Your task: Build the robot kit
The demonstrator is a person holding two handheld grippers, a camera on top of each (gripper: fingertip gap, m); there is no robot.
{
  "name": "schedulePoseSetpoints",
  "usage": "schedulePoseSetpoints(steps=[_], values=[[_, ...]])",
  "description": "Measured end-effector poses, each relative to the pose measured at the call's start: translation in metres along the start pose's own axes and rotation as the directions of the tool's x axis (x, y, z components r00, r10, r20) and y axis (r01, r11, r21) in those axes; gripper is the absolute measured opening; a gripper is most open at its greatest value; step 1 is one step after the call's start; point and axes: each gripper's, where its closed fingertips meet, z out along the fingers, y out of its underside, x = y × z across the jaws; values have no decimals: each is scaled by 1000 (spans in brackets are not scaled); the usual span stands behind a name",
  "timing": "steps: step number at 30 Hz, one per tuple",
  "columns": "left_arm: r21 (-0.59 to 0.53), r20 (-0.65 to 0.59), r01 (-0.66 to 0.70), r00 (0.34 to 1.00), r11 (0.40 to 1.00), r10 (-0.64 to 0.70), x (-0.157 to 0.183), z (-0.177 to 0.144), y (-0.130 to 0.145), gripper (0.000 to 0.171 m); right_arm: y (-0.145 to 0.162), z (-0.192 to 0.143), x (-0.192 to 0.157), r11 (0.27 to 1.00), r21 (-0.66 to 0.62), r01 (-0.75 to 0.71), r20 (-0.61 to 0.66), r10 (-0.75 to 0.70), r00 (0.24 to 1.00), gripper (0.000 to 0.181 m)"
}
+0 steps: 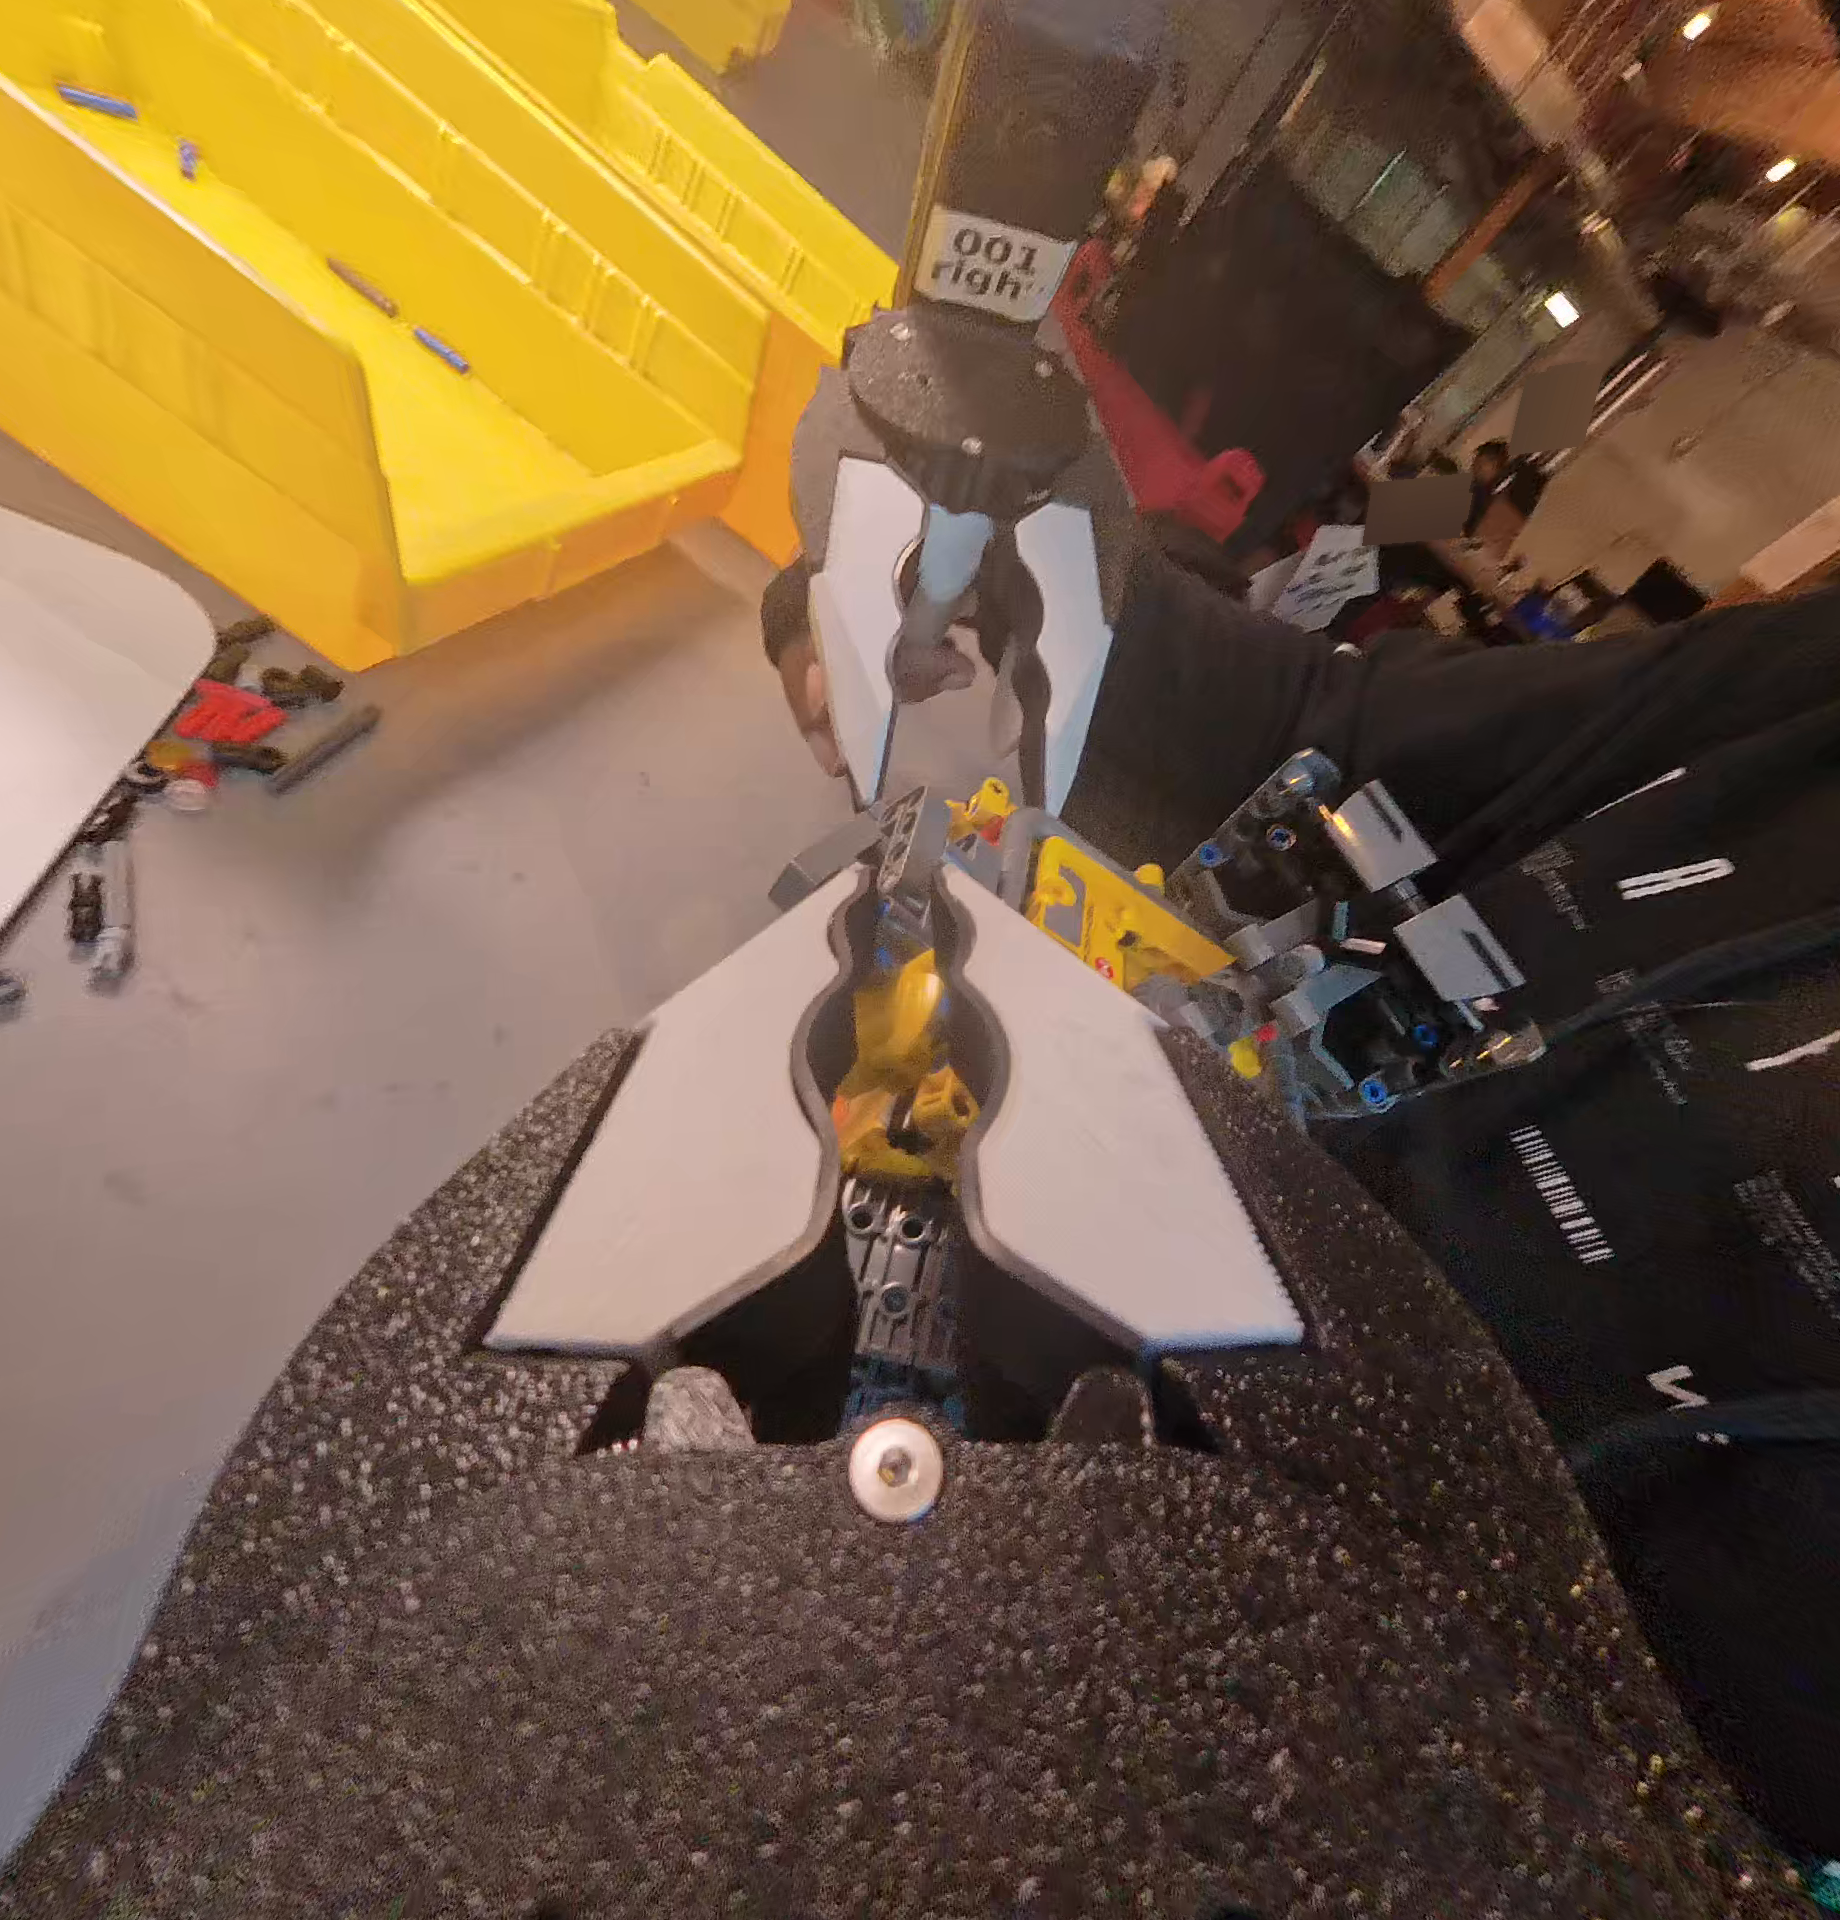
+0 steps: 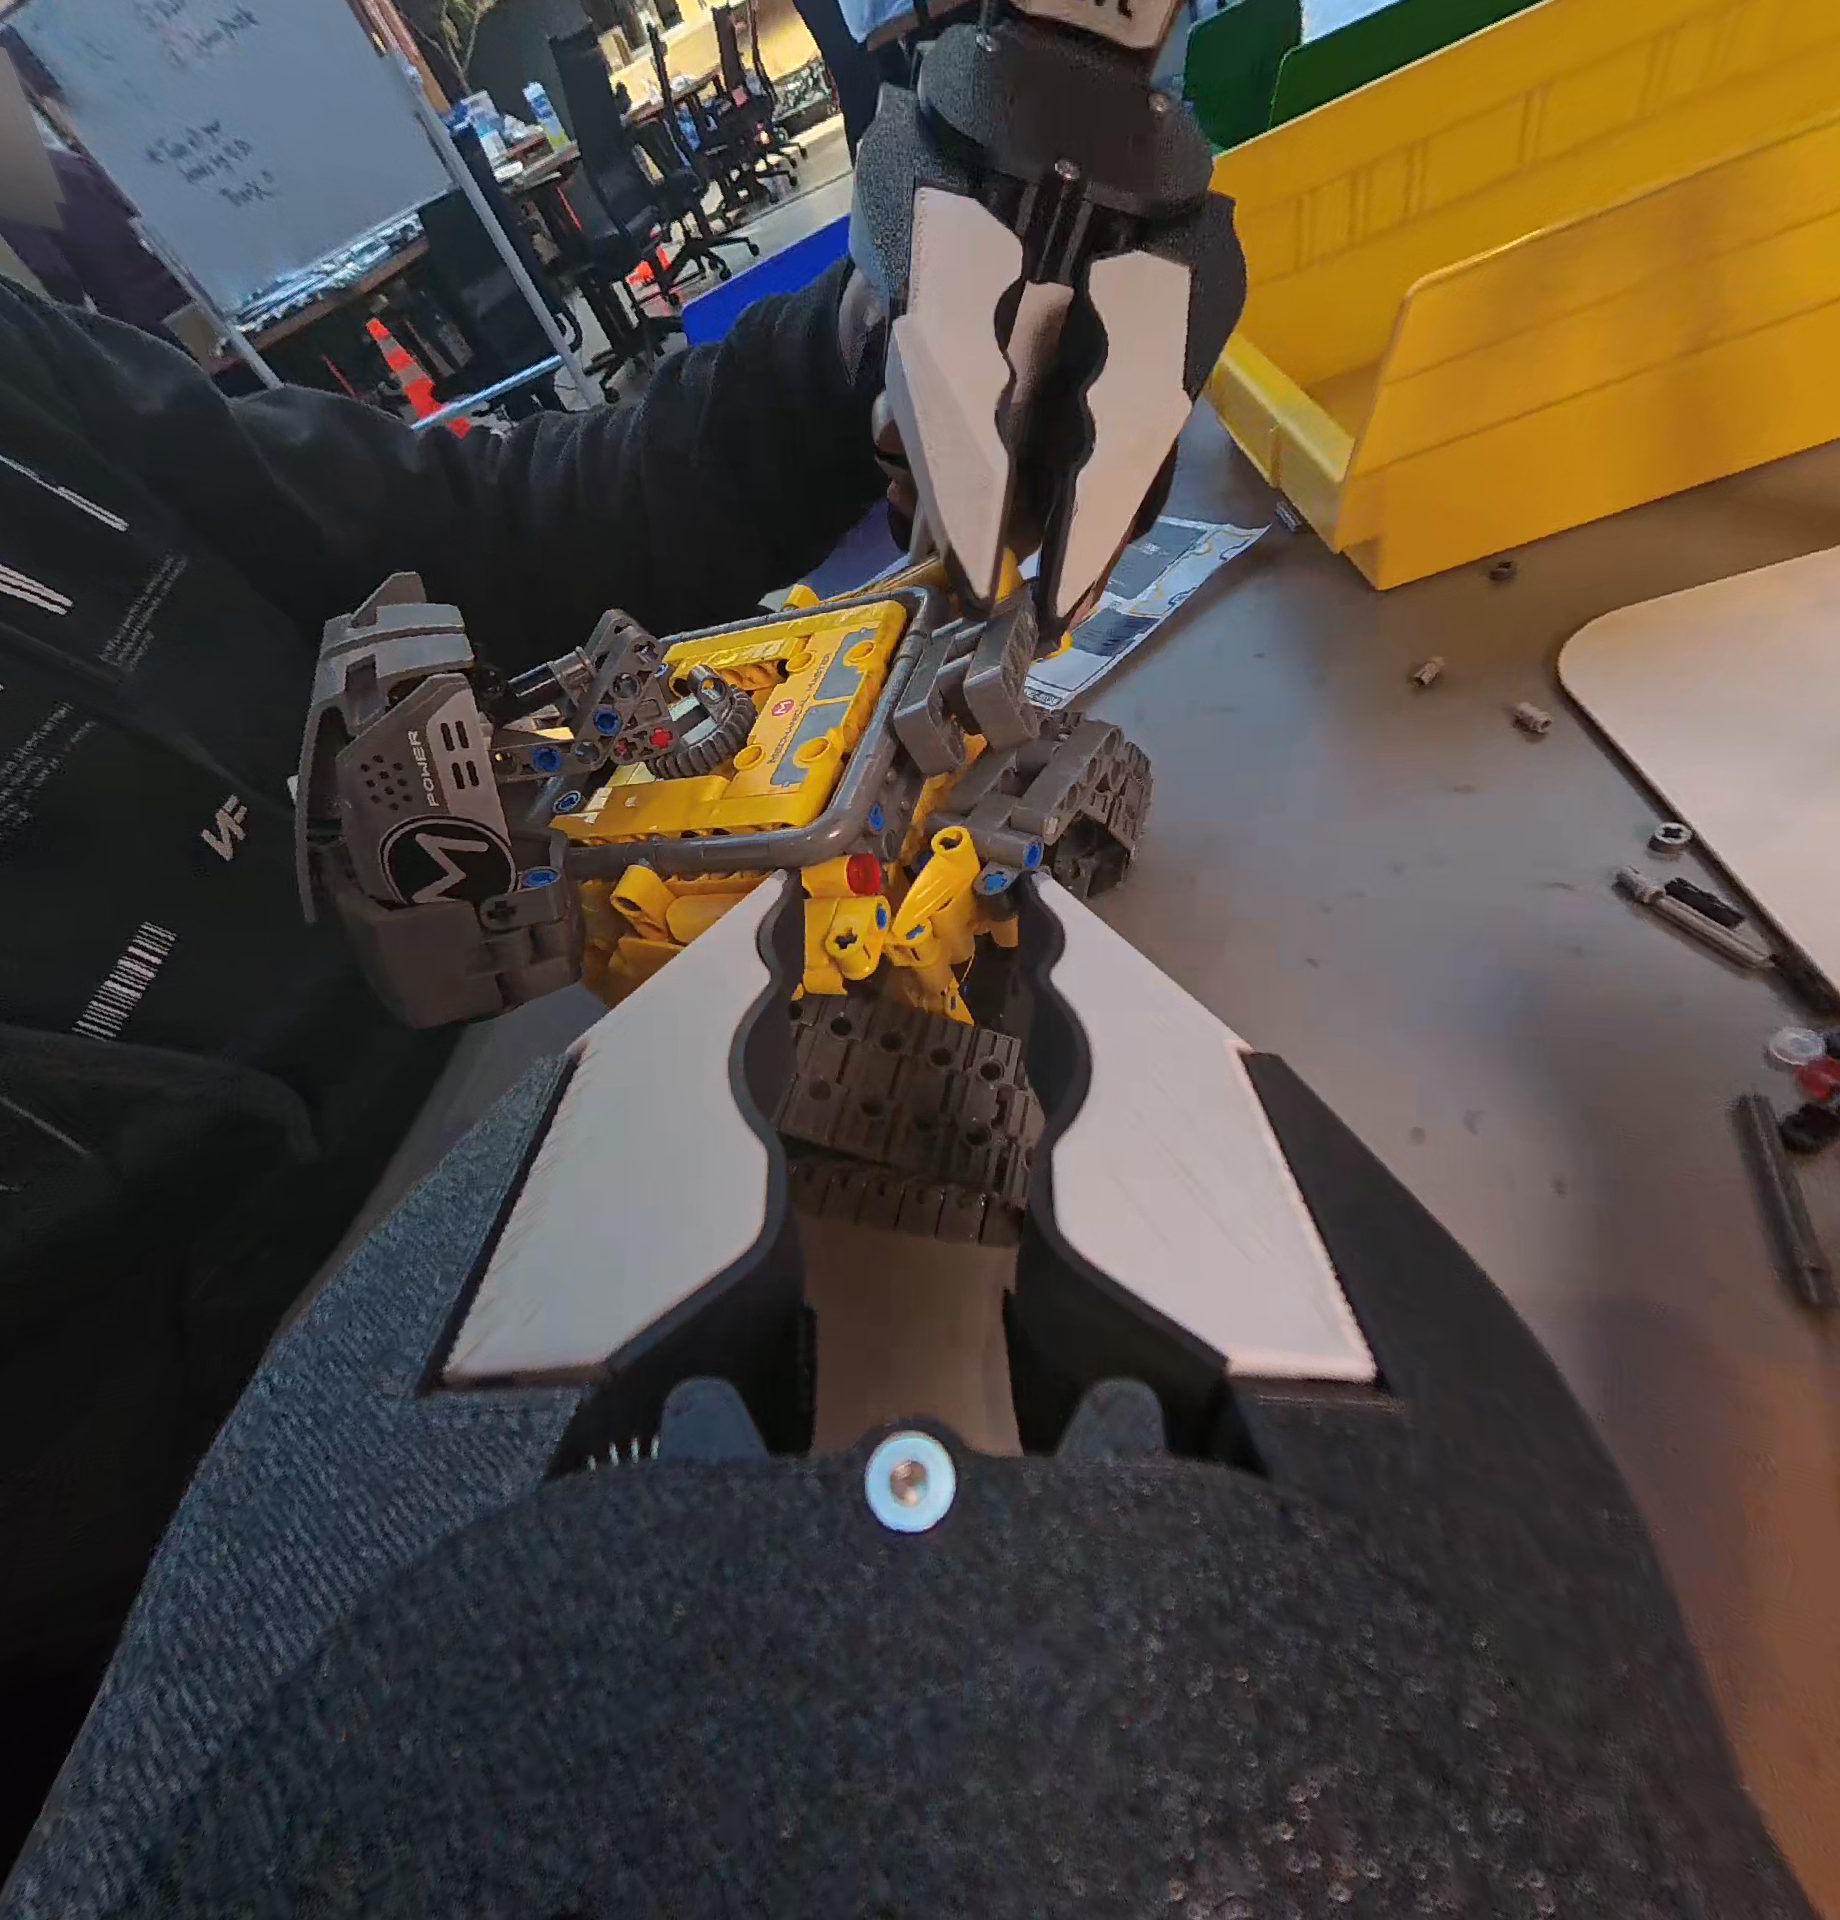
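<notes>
A yellow and grey brick-built tracked vehicle model [image 2: 750, 748] is held over the grey table [image 2: 1363, 883]. My right gripper [image 2: 905, 904] straddles the model's black track [image 2: 895, 1101], with its fingers pressed on both sides of it. My left gripper [image 1: 900, 883] is shut on a grey beam [image 1: 911, 842] at the model's top edge, with yellow and grey parts showing between its fingers. In the right wrist view the left gripper [image 2: 1009, 603] comes down from above onto that beam [image 2: 999, 655]. In the left wrist view the right gripper [image 1: 957, 790] stands opposite, beyond the model [image 1: 1103, 914].
Yellow bins [image 1: 376, 343] [image 2: 1518, 343] stand at the table's back. Loose small parts [image 1: 220, 717] [image 2: 1705, 925] lie beside a white board [image 1: 54, 675] [image 2: 1747, 707]. A printed booklet [image 2: 1155, 582] lies behind the model. A person's black sleeve [image 2: 480, 468] is close by. There is about 5 cm between the tips of the two grippers.
</notes>
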Motion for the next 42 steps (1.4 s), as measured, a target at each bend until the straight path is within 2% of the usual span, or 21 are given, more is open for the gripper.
schedulePoseSetpoints(steps=[2, 4, 6, 9, 13, 14, 16, 18, 20, 22, 24, 27, 30, 32, 36, 40, 41, 42], values=[[-48, 23, 9, 1000, 999, -8, -1, -6, 5, 8, -2, 1, 1, 1000, 5, 8, -13, -8, 1000, 37], [-46, 23, 25, 999, 999, -24, -1, -11, 7, 11, -3, 2, 2, 1000, 7, 24, -29, -23, 999, 34], [-3, 33, 10, 999, 1000, -10, 0, -19, 7, 29, -6, -2, 2, 998, 16, 58, -62, -57, 996, 29], [82, 62, -23, 998, 996, 18, 8, -41, 11, 43, -21, -25, -6, 992, 80, 93, -109, -84, 990, 34], [51, 212, -137, 969, 989, 123, 15, -61, 45, 50, -13, -45, -34, 979, 15, 205, -171, -199, 965, 42], [32, 225, -156, 964, 987, 145, 20, -62, 56, 51, -6, -42, -44, 972, -7, 234, -164, -232, 959, 46], [-7, 218, -180, 960, 984, 177, 33, -57, 76, 58, 9, -30, -67, 965, -55, 257, -127, -262, 957, 69], [-64, 271, -201, 939, 977, 211, 34, -50, 94, 62, 24, -15, -75, 953, -124, 276, -169, -295, 940, 88], [-143, 336, -217, 907, 966, 253, 29, -41, 109, 57, 29, 1, -78, 930, -161, 331, -224, -361, 905, 89], [-193, 363, -244, 882, 950, 300, 31, -30, 117, 43, 23, 10, -75, 918, -150, 366, -292, -395, 871, 75], [-181, 371, -257, 876, 949, 308, 37, -22, 116, 24, 14, 12, -73, 912, -109, 395, -307, -409, 859, 60], [-123, 462, -221, 850, 967, 253, 30, -19, 110, 21, 9, 0, -57, 933, -57, 356, -352, -352, 867, 45], [-97, 526, -211, 819, 973, 230, 24, -15, 105, 20, 4, -14, -35, 946, 13, 323, -453, -282, 846, 39], [-96, 561, -217, 794, 971, 233, 19, -12, 101, 20, 1, -17, -29, 944, 42, 328, -487, -267, 831, 40], [-70, 569, -225, 791, 972, 224, 16, -11, 99, 20, 2, -22, -28, 898, -36, 438, -529, -389, 754, 53], [-56, 566, -228, 795, 972, 219, 17, -14, 101, 20, 6, -26, -40, 899, -64, 433, -504, -403, 764, 63], [-58, 571, -235, 790, 970, 225, 17, -15, 101, 20, 9, -27, -42, 909, -78, 409, -498, -391, 774, 70], [-59, 573, -239, 787, 969, 229, 16, -16, 101, 20, 12, -27, -47, 926, -86, 367, -488, -361, 795, 86]])
